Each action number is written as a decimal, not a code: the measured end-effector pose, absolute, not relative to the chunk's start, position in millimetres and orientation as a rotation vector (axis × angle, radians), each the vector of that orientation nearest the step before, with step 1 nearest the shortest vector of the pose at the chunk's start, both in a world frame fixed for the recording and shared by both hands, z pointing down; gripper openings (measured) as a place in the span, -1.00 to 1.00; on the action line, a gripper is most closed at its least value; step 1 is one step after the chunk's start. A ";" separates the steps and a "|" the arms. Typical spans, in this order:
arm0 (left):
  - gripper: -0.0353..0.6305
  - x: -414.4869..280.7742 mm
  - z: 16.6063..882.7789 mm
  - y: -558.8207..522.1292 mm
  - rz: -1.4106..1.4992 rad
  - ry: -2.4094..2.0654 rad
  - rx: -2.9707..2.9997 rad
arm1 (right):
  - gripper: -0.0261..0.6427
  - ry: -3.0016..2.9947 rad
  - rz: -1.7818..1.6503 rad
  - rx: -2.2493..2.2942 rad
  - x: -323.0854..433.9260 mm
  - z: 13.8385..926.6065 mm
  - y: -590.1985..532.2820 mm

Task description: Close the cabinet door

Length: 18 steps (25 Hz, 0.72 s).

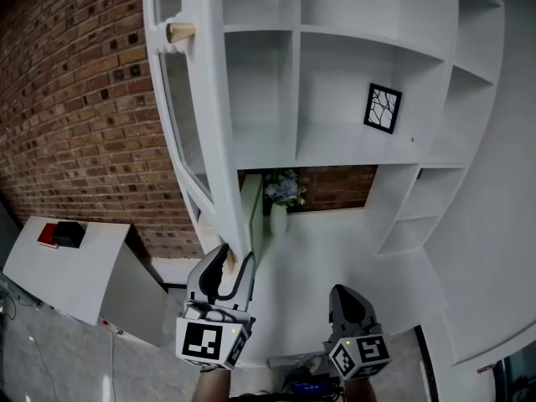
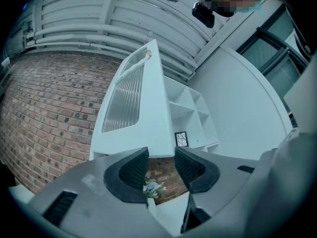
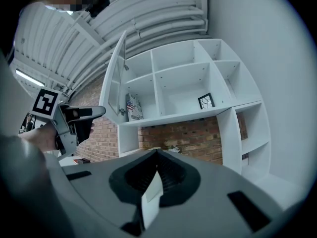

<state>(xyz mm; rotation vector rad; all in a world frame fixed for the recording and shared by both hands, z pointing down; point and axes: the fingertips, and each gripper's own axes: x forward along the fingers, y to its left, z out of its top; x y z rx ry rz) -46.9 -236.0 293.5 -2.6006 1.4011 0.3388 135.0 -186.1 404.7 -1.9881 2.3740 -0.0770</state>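
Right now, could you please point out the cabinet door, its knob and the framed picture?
cabinet door (image 1: 209, 99), head view, its white outer frame.
door knob (image 1: 180, 32), head view, middle of the knob.
framed picture (image 1: 383, 108), head view, centre of its pattern.

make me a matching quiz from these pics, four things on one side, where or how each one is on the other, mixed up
1 cabinet door
2 framed picture
3 flowers
4 left gripper

a jaws apart
b on the counter
c swung open
d inside the shelf unit

Pairs: 1-c, 2-d, 3-b, 4-a
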 end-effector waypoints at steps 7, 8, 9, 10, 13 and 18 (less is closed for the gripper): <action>-0.39 -26.7 295.6 -246.8 0.312 1.368 -2.605 | -0.92 2.364 -0.076 -1.999 145.5 408.3 -198.3; -0.39 -24.1 295.8 -248.7 0.307 1.363 -2.610 | -0.92 2.360 -0.076 -2.003 148.2 408.3 -199.5; -0.39 -21.2 295.4 -250.9 0.300 1.357 -2.615 | -0.92 2.354 -0.078 -2.009 151.2 407.9 -200.6; -0.39 -18.4 294.5 -253.5 0.294 1.351 -2.619 | -0.92 2.348 -0.082 -2.016 154.4 407.5 -201.7; -0.39 -10.4 291.7 -261.7 0.276 1.345 -2.610 | -0.92 2.325 -0.113 -2.039 163.5 409.5 -204.4; -0.67 12.4 289.3 -270.5 0.236 1.265 -2.603 | -0.92 2.311 -0.117 -2.049 173.5 410.3 -210.7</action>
